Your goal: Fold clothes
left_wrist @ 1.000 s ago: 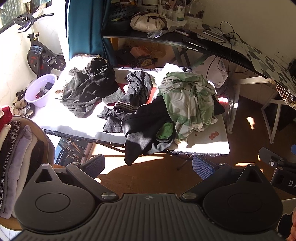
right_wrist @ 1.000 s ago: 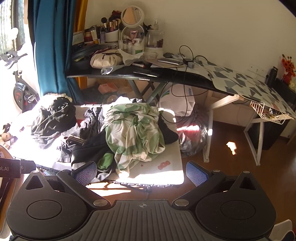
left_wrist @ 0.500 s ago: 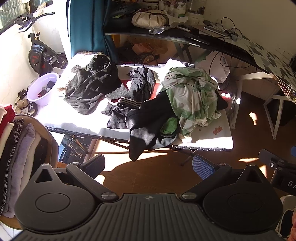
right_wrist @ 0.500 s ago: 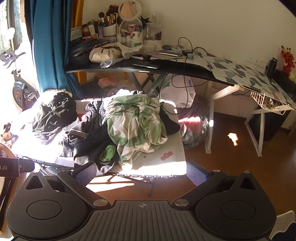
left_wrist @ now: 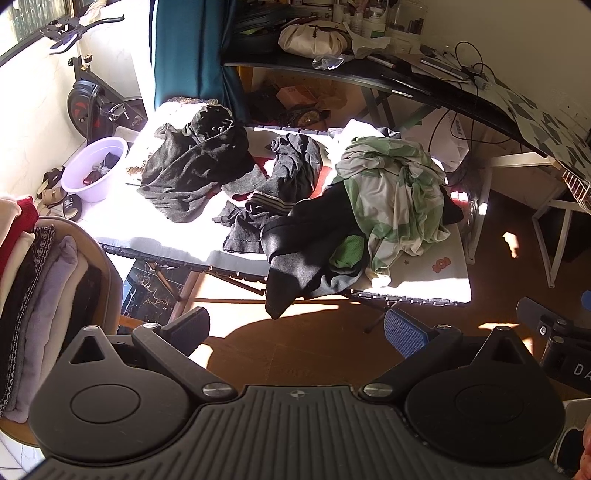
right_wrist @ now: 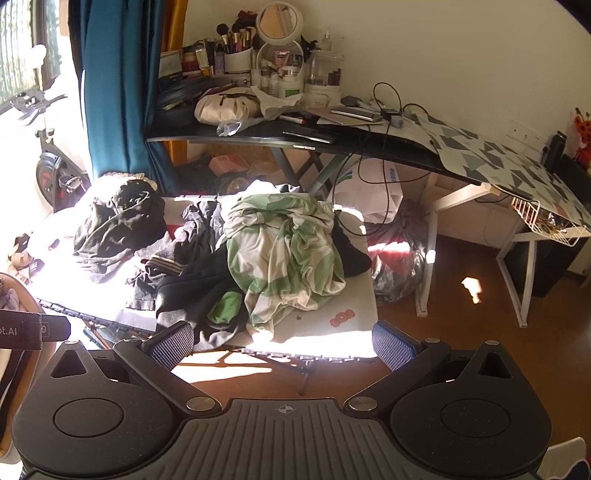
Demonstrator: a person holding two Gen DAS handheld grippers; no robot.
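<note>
Clothes pile [left_wrist: 314, 206] on folding table [left_wrist: 424, 280], desk [right_wrist: 332, 138] behind, folded stack [left_wrist: 33, 295] on chair at left.

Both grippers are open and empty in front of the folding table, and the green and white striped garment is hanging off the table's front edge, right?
Not quite. The black garment hangs off the folding table's front edge; the green and white striped garment lies heaped on top. The left wrist view shows it. The left gripper and right gripper are indeed open and empty.

You had a black desk [right_wrist: 258, 134] against the wall, crowded with makeup brushes [right_wrist: 236, 37] and a round mirror [right_wrist: 279, 22]. Teal curtain [left_wrist: 184, 51] hung beside it; lilac basin [left_wrist: 94, 170] sat on the floor.
</note>
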